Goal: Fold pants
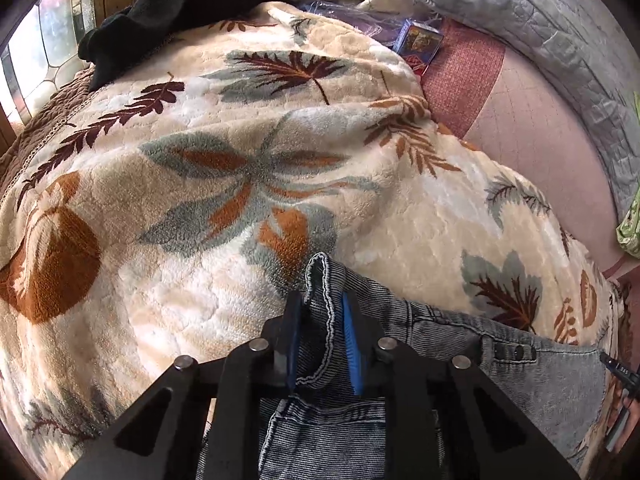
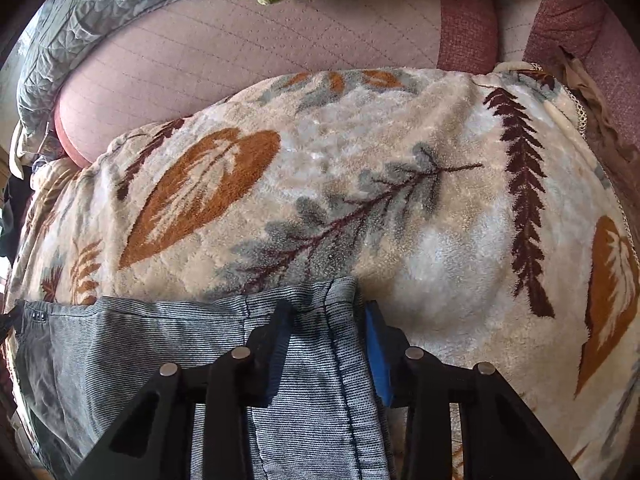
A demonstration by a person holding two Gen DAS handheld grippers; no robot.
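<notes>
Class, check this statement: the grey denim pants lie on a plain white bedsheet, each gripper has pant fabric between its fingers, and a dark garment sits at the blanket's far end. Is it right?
One detail is wrong. The pants lie on a cream fleece blanket printed with leaves, not a plain white sheet; both wrist views show it. The left gripper, right gripper and dark garment are as stated.

I can't read any writing from either of my grippers' cameras. The one printed thing is a small blue box (image 1: 418, 42) lying at the far edge of the leaf-patterned blanket (image 1: 200, 184) in my left view; it carries a colourful picture and red markings, but they are too small and blurred for me to make out.
</notes>
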